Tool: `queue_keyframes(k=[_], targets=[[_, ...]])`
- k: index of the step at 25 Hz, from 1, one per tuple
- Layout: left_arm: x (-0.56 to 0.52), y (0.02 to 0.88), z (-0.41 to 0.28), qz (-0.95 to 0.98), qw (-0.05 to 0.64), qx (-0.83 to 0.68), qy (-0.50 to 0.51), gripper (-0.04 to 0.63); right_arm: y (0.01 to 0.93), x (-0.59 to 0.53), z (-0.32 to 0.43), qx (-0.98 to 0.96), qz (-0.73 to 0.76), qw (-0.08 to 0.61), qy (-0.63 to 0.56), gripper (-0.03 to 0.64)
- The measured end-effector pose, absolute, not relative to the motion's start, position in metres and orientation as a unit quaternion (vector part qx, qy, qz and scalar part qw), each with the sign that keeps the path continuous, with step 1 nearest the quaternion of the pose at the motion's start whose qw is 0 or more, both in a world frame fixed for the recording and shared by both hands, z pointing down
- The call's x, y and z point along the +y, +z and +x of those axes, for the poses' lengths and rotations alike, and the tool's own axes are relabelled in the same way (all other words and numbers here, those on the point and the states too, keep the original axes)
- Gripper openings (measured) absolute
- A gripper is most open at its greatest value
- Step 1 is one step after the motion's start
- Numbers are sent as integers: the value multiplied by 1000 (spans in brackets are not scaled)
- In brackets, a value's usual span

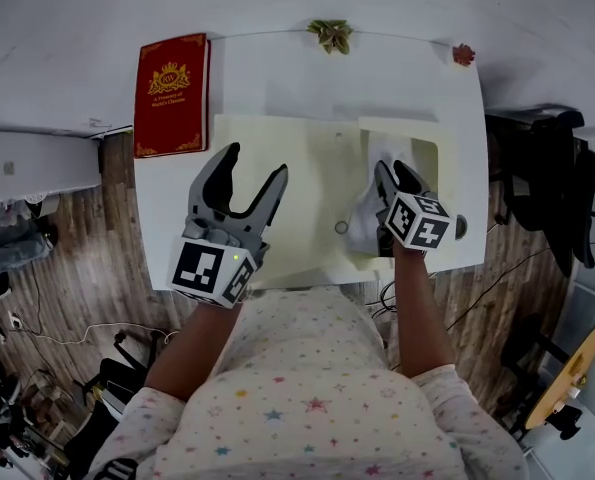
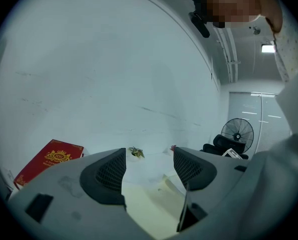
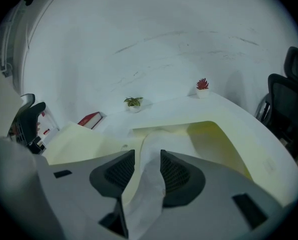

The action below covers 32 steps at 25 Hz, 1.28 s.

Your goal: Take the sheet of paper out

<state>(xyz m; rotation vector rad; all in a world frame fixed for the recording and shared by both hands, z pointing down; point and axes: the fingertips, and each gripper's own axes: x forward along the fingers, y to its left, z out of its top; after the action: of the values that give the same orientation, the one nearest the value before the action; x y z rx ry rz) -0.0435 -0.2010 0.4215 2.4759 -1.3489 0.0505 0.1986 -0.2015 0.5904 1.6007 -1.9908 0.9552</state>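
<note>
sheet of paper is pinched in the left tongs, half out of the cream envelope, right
Wrong side: it is the right tongs that pinch the sheet of paper, as the right gripper view shows. The sheet is indeed half out of the cream envelope. In the left gripper view, the left tongs stand open with nothing between them.

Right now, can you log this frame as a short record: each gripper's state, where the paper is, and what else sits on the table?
left gripper: open, empty, held above the folder's left part
right gripper: shut on the sheet of paper
sheet of paper: white, rumpled, partly out of the folder's opening
folder: pale yellow, flat on the table
red book: beside the folder's far left corner
green plant, red plant: at the table's far edge
task status: sheet gripped, apparently not fully out
</note>
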Motion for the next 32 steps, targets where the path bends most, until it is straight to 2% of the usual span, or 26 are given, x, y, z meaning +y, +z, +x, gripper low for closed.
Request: queue_keyframes(k=[24, 32], targets=[[-200, 423, -46, 866, 162, -474, 20, 277, 631, -197, 196, -697, 571, 282, 330, 176], [-198, 422, -44, 865, 160, -475, 20, 277, 636, -194, 193, -698, 563, 304, 320, 202]])
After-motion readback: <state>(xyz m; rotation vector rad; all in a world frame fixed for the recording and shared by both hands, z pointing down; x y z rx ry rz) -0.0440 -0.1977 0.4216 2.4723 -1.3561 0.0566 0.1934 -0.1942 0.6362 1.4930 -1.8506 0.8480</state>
